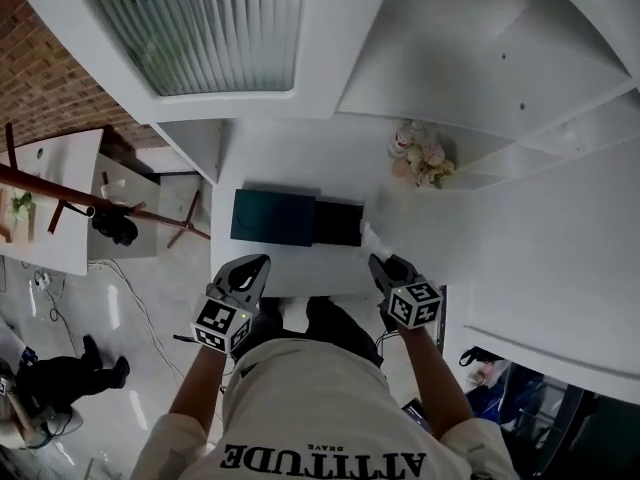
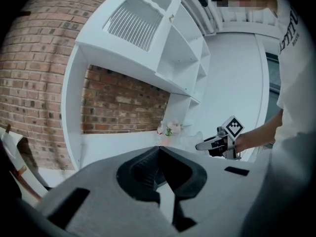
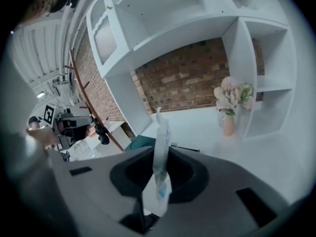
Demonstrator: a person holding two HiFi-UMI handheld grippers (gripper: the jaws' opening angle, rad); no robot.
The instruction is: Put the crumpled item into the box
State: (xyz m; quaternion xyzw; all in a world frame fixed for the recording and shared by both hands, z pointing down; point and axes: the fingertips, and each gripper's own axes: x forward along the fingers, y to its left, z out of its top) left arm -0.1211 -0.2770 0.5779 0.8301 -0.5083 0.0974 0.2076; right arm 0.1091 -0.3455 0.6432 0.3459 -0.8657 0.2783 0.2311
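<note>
Fingers of the right gripper (image 1: 382,264) are pinching the crumpled item (image 3: 161,147) near its middle (light, limp, probably slippery); box (image 1: 275,216) is lying just ahead; left gripper (image 1: 252,268) fingers are resting together, empty.

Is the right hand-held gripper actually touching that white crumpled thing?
Touching. In the right gripper view, the right hand-held gripper has its jaws pinched on the crumpled item, which sticks up between them.

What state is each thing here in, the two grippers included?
Left gripper: shut, empty.
Right gripper: shut on the crumpled item.
Box: on the counter, crumpled item not yet inside.
Flowers: upright in a vase.
</note>
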